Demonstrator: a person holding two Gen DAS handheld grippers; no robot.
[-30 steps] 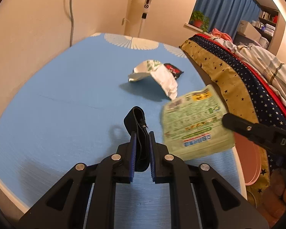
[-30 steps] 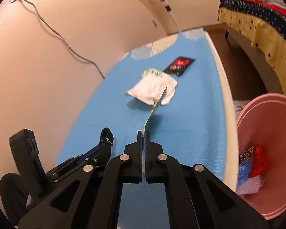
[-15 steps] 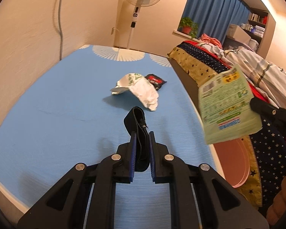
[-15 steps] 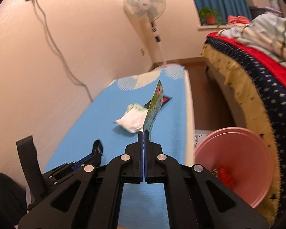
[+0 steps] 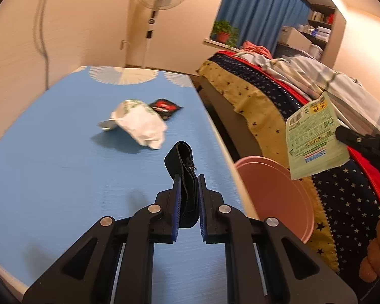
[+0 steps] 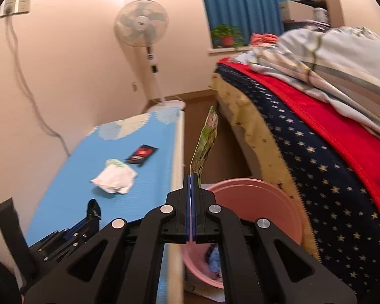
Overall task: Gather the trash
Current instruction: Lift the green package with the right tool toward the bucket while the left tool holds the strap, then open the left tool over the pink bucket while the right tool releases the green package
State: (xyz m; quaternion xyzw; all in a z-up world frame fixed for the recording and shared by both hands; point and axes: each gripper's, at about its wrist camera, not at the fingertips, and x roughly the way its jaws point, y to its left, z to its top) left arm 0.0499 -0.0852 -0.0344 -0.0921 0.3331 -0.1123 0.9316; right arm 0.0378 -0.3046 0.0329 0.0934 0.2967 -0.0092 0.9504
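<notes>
The right gripper points slightly downward, jaws clamped flat on the lower edge of the green packet, which stands upright, long axis vertical, above the pink bin. The left gripper pinches a folded black strap over the blue table

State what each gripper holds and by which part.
The right gripper pinches the green wrapper by its edge. The left gripper clamps a folded black strap by its lower end.
</notes>
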